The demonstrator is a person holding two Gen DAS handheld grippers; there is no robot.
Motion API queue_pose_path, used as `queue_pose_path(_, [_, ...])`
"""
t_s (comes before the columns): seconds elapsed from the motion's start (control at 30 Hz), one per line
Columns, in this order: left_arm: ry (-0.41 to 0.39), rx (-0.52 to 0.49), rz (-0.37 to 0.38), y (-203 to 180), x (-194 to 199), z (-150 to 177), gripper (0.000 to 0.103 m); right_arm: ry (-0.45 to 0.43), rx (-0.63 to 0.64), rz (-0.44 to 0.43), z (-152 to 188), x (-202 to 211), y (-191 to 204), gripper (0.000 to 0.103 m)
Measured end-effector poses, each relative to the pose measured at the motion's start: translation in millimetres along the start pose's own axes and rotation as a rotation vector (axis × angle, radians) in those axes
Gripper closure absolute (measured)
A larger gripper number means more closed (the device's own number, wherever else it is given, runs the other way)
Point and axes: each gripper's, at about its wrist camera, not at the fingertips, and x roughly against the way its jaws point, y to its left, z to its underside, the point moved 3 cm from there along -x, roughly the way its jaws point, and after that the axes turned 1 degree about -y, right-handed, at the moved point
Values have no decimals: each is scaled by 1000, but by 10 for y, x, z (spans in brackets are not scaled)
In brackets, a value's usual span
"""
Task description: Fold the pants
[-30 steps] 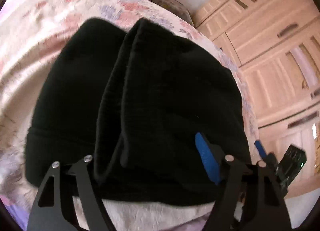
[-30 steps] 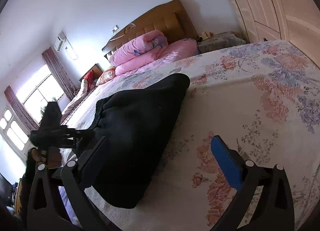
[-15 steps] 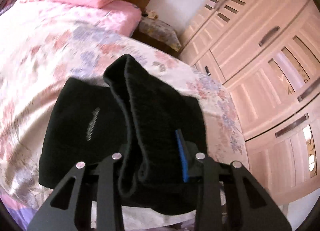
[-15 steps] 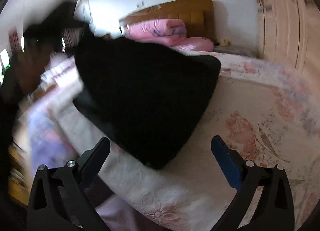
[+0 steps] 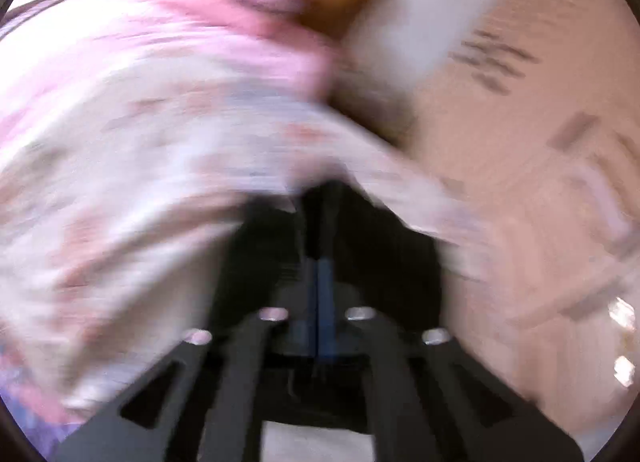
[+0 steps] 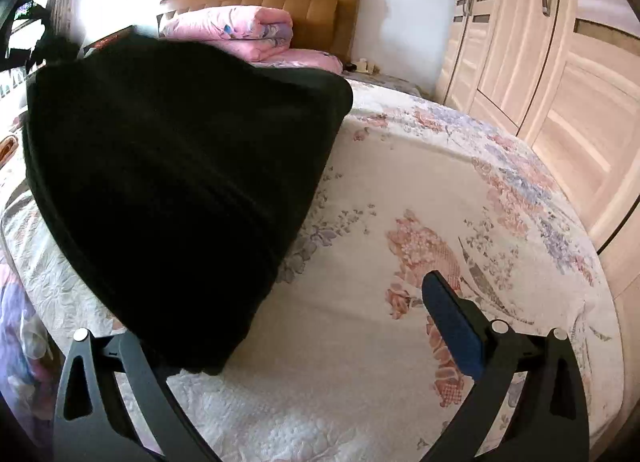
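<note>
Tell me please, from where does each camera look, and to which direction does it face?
Left wrist view: sits behind the left claw, tilted down toward the headboard end; blurred; jaws shut on the black fleece pants.
Right wrist view: sits behind the open right claw, facing the same way, beside the pants.
Shared: pants, floral bedspread, pale wooden wardrobe.

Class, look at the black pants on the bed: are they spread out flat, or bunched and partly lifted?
Bunched and partly lifted. In the right wrist view the black pants rise in a dark mound above the floral bedspread; the left gripper is shut on their fabric.
</note>
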Motion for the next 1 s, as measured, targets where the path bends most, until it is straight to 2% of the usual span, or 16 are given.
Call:
queue_pose_path(0.03, [20, 53, 12, 225, -85, 30, 103, -2, 0, -7, 14, -13, 1, 5])
queue_pose_path(0.1, [70, 156, 103, 581, -240, 169, 103, -4, -2, -6, -1, -10, 17, 5])
queue_pose_path(0.17, [75, 170, 94, 684, -269, 270, 103, -4, 1, -17, 0, -11, 20, 5])
queue_pose_path(0.23, [62, 196, 207, 638, -189, 348, 103, -4, -2, -18, 5, 0, 15, 5])
queue_pose_path(0.3, [27, 190, 265, 519, -58, 351, 75, 0, -9, -22, -4, -9, 1, 4])
queue_pose_path(0.33, [19, 187, 304, 443, -10, 342, 32, 2, -13, -22, -13, -25, -19, 4])
queue_pose_path(0.37, [13, 186, 323, 388, 13, 341, 12, 3, -14, -24, -12, -24, -16, 4])
queue_pose_path(0.43, [32, 166, 303, 291, -3, 341, 13, 4, -19, -28, -5, -20, -13, 4])
queue_pose_path(0.6, [127, 166, 320, 180, -227, 497, 15, 0, -18, -29, -6, -22, -13, 4])
queue_pose_path(0.67, [148, 146, 328, 146, -282, 579, 22, -2, -19, -32, -2, -27, -16, 4])
queue_pose_path(0.8, [187, 127, 278, 122, -453, 581, 22, -3, -23, -36, 1, -27, -14, 4])
queue_pose_path(0.83, [193, 134, 289, 124, -489, 558, 22, -4, -22, -36, 0, -26, -14, 4])
queue_pose_path(0.9, [220, 150, 338, 90, -548, 526, 37, -4, -24, -37, 0, -28, -18, 4])
queue_pose_path(0.97, [219, 112, 312, -8, -560, 523, 63, -3, -28, -41, 0, -26, -7, 4])
queue_pose_path(1.0, [208, 66, 275, -89, -547, 527, 64, -2, -29, -42, 0, -26, -6, 4])
